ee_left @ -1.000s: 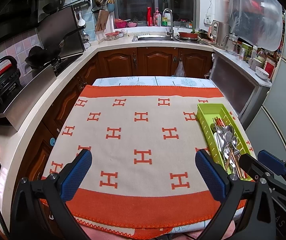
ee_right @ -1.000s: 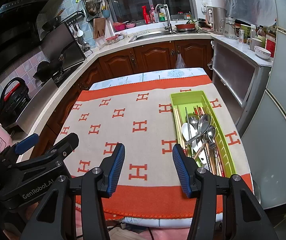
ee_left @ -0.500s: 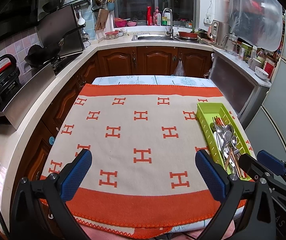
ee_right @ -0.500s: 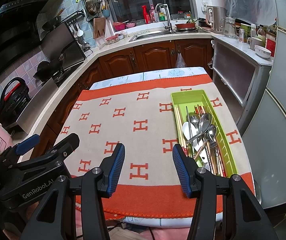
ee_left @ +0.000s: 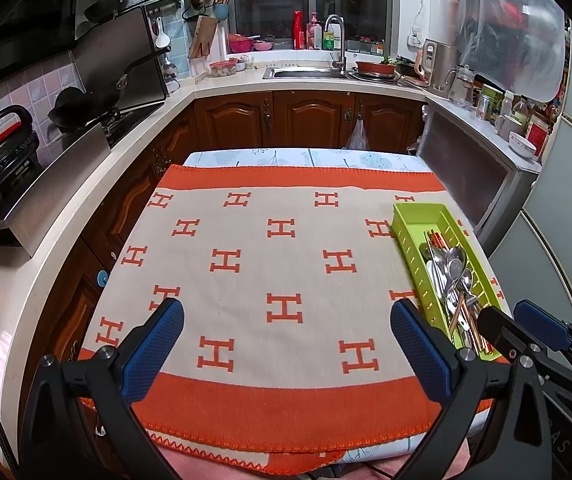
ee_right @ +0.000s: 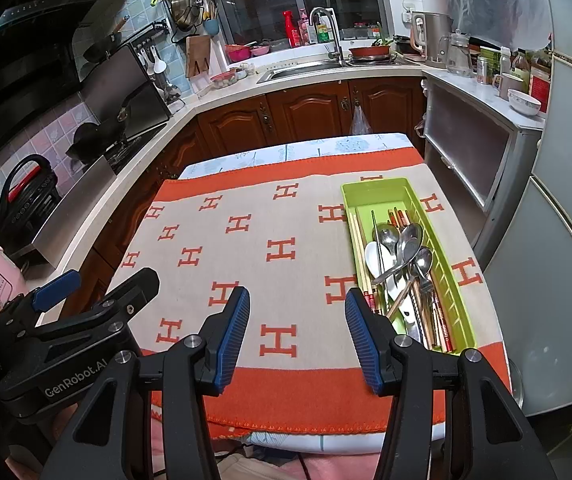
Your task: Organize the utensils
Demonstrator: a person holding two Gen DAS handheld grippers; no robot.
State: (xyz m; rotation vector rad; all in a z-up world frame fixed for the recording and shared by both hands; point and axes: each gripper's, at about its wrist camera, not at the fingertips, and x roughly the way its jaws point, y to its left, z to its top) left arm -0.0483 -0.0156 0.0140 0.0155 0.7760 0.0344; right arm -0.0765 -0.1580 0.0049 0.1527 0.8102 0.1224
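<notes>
We note the left gripper [ee_left: 286, 344] with its blue pads spread wide and nothing between them, poised over the near edge of the cream-and-orange H-patterned cloth [ee_left: 270, 256] covering the table. The right gripper [ee_right: 295, 332] stands about half open, also empty, near the same edge.

The lime-green slotted plastic tray [ee_right: 369, 190] lies along the cloth's right edge. In it we see a tangled heap of steel spoons [ee_right: 403, 246], a white spoon [ee_right: 373, 260], wooden chopsticks [ee_right: 359, 240] and red-tipped ones [ee_right: 399, 216], heads and handles crossed.

Risks, as we judge them:
- 1 pull could drag neighbours out, since the pieces interlock.
- The light tray could slide towards the right edge under a sideways tug.
- Thin chopsticks may slip from half-open pads.
</notes>
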